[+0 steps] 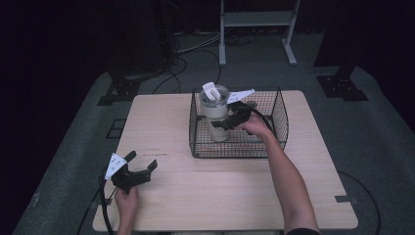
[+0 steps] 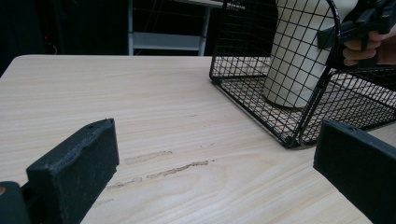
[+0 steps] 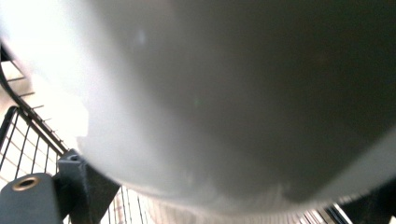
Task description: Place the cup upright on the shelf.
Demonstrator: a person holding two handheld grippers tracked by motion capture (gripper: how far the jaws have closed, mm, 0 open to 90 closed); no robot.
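Dark floor and black stands surround a pale wooden table (image 1: 195, 196), with a light metal frame standing at the far end of the room. On the table's far half sits a black wire basket (image 1: 274, 128), open at the top. Inside it, toward its left side, stands a cream tumbler (image 1: 214, 113), upright, with a clear lid and a white flip tab on top.

From the right side of the high view, the person's right hand (image 1: 254, 125) reaches over the basket rim with the right gripper (image 1: 226, 122), whose jaws sit on either side of the tumbler's body, closed against it. In the right gripper view the tumbler's pale wall (image 3: 210, 93) looms very close and blurred, with basket wire visible at lower left.

Near the table's front left corner, the left hand (image 1: 126, 200) holds the left gripper (image 1: 142, 169) low over bare wood, well apart from the basket. Its jaws stand wide apart with nothing between them; the left gripper view shows scuffed wood grain between them, and the basket (image 2: 299, 135) with the tumbler (image 2: 299, 51) beyond.
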